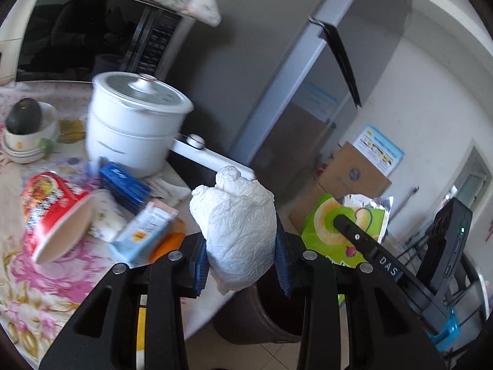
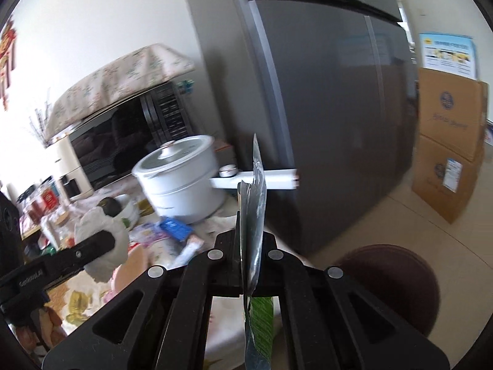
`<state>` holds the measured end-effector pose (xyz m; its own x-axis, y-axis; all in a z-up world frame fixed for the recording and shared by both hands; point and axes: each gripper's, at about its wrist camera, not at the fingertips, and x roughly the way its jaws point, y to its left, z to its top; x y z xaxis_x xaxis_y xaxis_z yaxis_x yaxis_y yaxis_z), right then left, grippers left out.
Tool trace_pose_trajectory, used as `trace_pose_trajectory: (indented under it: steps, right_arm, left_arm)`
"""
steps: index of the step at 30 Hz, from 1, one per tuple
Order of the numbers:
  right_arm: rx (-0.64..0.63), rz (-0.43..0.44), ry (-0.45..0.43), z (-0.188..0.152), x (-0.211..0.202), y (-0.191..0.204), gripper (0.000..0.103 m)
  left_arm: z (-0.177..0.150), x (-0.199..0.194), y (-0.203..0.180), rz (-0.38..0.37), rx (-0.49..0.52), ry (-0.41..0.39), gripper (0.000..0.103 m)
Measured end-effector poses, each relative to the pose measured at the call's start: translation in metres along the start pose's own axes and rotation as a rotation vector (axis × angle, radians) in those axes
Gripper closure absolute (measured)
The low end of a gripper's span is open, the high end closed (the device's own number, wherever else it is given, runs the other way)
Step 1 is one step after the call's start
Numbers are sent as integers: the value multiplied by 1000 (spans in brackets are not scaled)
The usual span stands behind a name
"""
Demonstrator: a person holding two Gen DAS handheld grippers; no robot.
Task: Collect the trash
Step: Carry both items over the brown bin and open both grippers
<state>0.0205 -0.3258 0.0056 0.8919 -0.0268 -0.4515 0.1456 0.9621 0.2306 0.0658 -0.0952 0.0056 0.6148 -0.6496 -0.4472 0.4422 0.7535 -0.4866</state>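
Note:
My left gripper (image 1: 242, 257) is shut on a crumpled white paper towel (image 1: 237, 222), held above the table's right edge; the wad (image 2: 106, 243) also shows at the left of the right wrist view. My right gripper (image 2: 248, 246) is shut on a flat green and silver snack wrapper (image 2: 255, 215), seen edge-on; its printed face (image 1: 342, 228) shows in the left wrist view. A dark brown bin (image 2: 397, 280) stands on the floor below and right of both grippers, and its rim (image 1: 277, 317) lies under the towel.
On the floral tablecloth (image 1: 40, 283) lie a tipped red noodle cup (image 1: 52, 215), a blue box (image 1: 123, 185), a small carton (image 1: 144, 231) and a white electric pot (image 1: 135, 123). A grey fridge (image 2: 323, 108) and stacked cardboard boxes (image 2: 450, 141) stand to the right.

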Motion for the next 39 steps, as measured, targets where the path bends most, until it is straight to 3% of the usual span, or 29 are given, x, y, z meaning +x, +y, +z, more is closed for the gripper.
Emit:
trace_pose_trajectory:
  steps: [6, 9, 11, 15, 16, 26, 33, 39]
  right_arm:
    - [97, -174, 14, 5, -2, -65, 101]
    - [143, -273, 25, 9, 3, -88, 90]
    - [169, -337, 20, 10, 3, -101, 36]
    - [207, -480, -43, 13, -8, -119, 20]
    - [224, -532, -60, 14, -11, -125, 8]
    - [324, -723, -24, 5, -20, -171, 7]
    - [359, -780, -41, 2, -33, -190, 7]
    - [379, -803, -33, -2, -38, -196, 7]
  left_arm:
    - [-8, 39, -59, -54, 74, 51, 68]
    - [-11, 62, -80, -77, 93, 81, 68]
    - [-12, 78, -93, -94, 97, 105, 68]
    - [-14, 104, -108, -115, 102, 147, 68]
    - [-15, 110, -110, -119, 102, 158, 68]
    - [-35, 166, -132, -147, 94, 277, 67]
    - [-42, 201, -157, -164, 117, 334, 65]
    - [-41, 221, -159, -166, 89, 382, 37]
